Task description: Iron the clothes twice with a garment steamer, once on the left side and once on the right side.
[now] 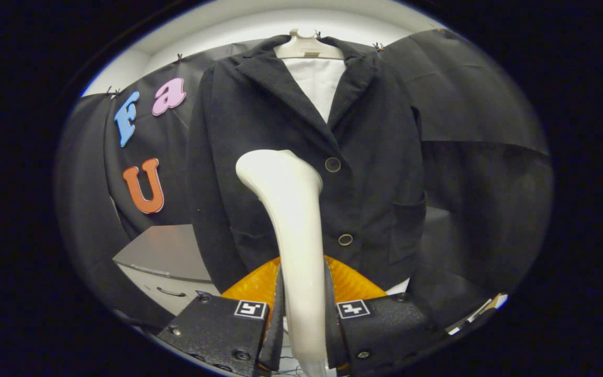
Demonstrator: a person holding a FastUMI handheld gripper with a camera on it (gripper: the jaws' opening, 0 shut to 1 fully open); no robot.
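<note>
Your tool [302,309] clamped on white steamer [293,220] handle, both fingers [275,314] pressing. Steamer head up against black jacket [301,157] front, beside upper button [332,164]. Jacket on pale hanger [309,48]. No readable brand; square markers on fingers. Grey cabinet [168,262] beyond, left.

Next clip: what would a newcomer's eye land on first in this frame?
First the white garment steamer, rising between the tongs, whose two fingers are shut on its handle, with its head up against the front of the black jacket. The jacket hangs buttoned on a pale hanger over a white lining, just beyond the steamer. An orange base shows low behind the fingers, and a grey cabinet sits beside the jacket's hem.
</note>
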